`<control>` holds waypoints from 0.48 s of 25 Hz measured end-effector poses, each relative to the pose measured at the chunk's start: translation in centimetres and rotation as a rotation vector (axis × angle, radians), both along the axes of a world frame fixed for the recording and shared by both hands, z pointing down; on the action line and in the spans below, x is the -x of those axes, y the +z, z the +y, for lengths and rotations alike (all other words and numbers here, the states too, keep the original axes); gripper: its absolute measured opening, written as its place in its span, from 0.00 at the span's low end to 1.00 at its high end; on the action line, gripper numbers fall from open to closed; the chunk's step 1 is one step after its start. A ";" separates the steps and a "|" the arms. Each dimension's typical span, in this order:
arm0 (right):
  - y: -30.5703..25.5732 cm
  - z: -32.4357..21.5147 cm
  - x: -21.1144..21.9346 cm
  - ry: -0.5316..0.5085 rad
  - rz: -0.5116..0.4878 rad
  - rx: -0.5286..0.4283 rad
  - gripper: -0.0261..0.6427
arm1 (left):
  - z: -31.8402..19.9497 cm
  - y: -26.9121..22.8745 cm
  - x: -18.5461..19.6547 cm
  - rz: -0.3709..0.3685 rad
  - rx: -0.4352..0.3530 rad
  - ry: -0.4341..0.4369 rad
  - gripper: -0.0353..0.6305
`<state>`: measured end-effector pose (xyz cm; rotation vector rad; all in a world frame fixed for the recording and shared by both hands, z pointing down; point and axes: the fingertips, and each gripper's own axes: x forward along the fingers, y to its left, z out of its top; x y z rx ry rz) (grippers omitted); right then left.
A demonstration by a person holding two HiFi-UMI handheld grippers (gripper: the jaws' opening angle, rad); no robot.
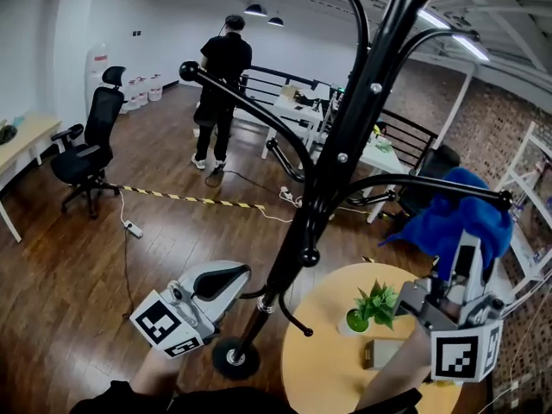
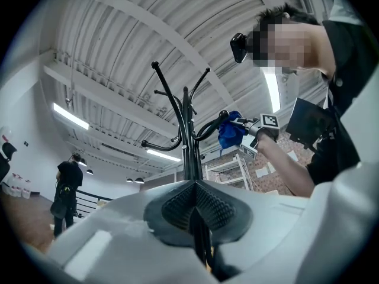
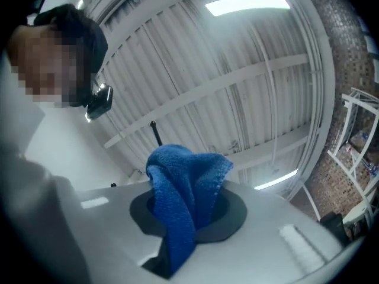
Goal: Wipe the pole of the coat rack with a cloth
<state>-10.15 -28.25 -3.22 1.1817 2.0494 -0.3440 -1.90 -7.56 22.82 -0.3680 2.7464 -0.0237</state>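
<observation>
left tool point(image 1: 235, 278): closed round the lower pole point(image 1: 345, 145) of the coat rack point(image 1: 235, 358), the pole running between its pads.
right tool point(image 3: 189, 212): clamped on the blue cloth point(image 3: 185, 185), which bunched above the jaws and hung down over them.
cloth: held up at the right by a curved rack arm point(image 1: 431, 182), well apart from the pole.
counter point(image 1: 319, 378): round, wooden, just beside the rack's base, carrying a small potted plant point(image 1: 373, 307).
background: a person point(image 1: 222, 93) in black stood by a railing.
</observation>
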 end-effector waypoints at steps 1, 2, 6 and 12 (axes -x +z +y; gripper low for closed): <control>-0.3 -0.5 -0.2 0.013 -0.004 0.010 0.11 | -0.1 -0.1 0.1 -0.003 -0.001 0.007 0.06; -0.4 -0.8 -0.2 0.022 -0.004 0.016 0.11 | -0.2 -0.1 0.2 -0.006 -0.003 0.012 0.06; 0.2 -0.2 0.0 0.036 0.003 0.031 0.11 | -0.3 0.1 0.1 -0.008 -0.014 0.015 0.06; 3.1 5.1 0.6 0.059 0.002 -0.097 0.11 | 0.6 0.6 -1.2 -0.002 -0.024 -0.023 0.06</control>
